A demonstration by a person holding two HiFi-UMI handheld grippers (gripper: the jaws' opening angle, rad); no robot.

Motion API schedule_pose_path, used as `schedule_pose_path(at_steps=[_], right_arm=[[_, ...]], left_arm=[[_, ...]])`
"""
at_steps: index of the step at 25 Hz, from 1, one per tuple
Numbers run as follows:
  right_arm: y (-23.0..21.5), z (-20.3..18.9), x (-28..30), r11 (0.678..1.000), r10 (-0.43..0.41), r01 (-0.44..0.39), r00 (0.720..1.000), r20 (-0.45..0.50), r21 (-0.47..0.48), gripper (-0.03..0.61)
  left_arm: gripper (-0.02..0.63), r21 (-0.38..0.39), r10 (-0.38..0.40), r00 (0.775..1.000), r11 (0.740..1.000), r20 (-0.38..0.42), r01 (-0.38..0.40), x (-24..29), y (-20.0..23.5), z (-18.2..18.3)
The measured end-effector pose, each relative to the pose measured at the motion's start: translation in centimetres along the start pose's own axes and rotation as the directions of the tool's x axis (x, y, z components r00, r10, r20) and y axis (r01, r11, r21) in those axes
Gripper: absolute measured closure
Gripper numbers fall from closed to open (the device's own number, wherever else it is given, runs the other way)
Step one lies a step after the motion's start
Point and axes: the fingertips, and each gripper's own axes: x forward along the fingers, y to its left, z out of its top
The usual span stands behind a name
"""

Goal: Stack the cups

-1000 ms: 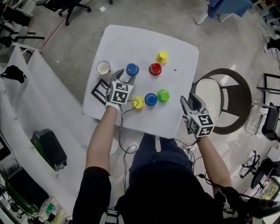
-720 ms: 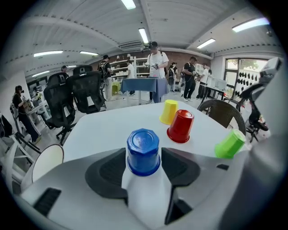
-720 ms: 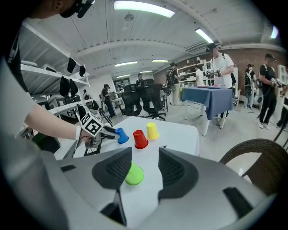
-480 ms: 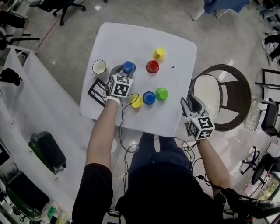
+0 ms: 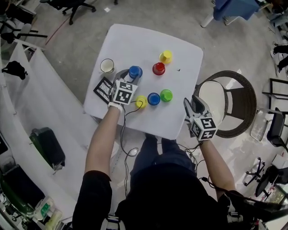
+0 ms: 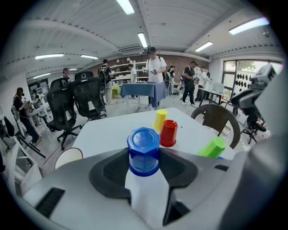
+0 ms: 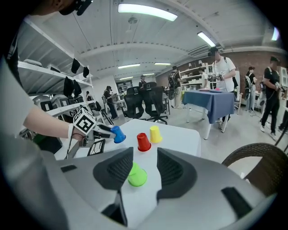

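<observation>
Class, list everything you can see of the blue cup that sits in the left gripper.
The blue cup looks like glossy plastic. It is upside down, with its many-sided flat base uppermost and its wider rim below. The left gripper, whose jaws have just been closing, clamps it from both sides. In the right gripper view it tilts slightly and seems just clear of the white table, left of the red cup.

Bright, even light from long white ceiling strip lights (image 7: 146,12); soft shadows on the white square tabletop (image 5: 135,45). Fisheye bending at edges, corners black.
</observation>
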Motion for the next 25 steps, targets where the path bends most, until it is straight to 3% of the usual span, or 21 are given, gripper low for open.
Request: schedule_pose_path(at_steps=[9,17,25], right_arm=[[2.0,1.0,-0.7,0.997,0.066,-0.065,0.998,0.014,-0.05,0.423],[2.9,0.9,-1.8,0.993,0.106,-0.105,0.994,0.009,-0.057,0.434],[3.7,0.3,-2.6,0.989,0.131,-0.131,0.991,0.0,-0.065,0.442]], left_arm=[[0.413,-0.031,-0.028,0.998,0.999,0.064,0.03,-6.3,-4.3,0.4],[0.413,-0.012,-0.026,1.0,1.0,0.006,0.026,-10.1,-8.8,-1.7],[0.413,0.0,-0.034,0.999,0.999,-0.042,0.034,-10.1,-12.7,-3.7]])
